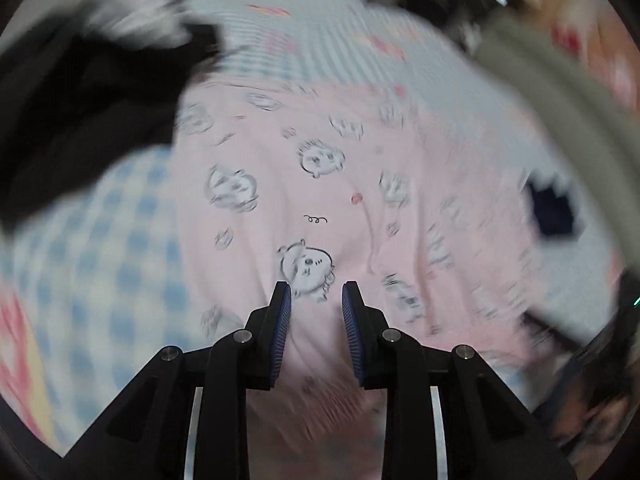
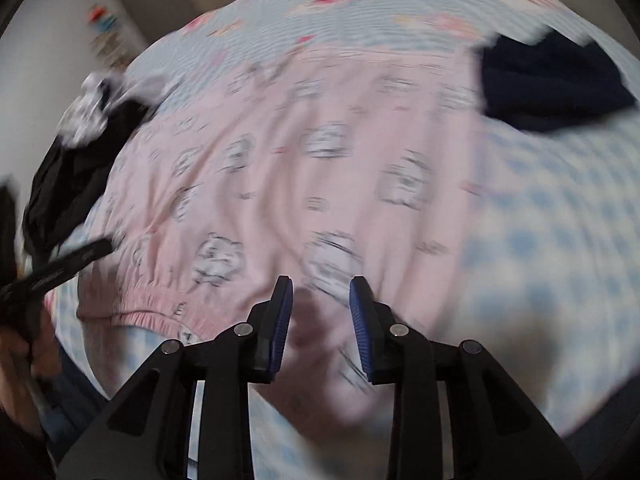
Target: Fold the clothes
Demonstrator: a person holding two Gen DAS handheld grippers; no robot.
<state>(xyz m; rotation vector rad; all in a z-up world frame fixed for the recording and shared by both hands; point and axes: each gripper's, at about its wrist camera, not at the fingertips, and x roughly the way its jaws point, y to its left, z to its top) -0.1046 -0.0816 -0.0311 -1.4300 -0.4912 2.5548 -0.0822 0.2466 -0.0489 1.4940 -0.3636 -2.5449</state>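
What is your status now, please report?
Left gripper open, right gripper open, both empty above pink garment. Garment spread flat on checked bed. Black clothes and navy item beside it.

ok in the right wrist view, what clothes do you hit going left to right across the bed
black garment → pink pyjamas → navy garment, all lying on the checked sheet

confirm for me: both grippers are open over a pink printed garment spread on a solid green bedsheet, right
Not quite. The bedsheet is blue-and-white checked, not solid green; the right wrist view shows it. The rest holds: the left gripper and right gripper are open over the pink printed garment.
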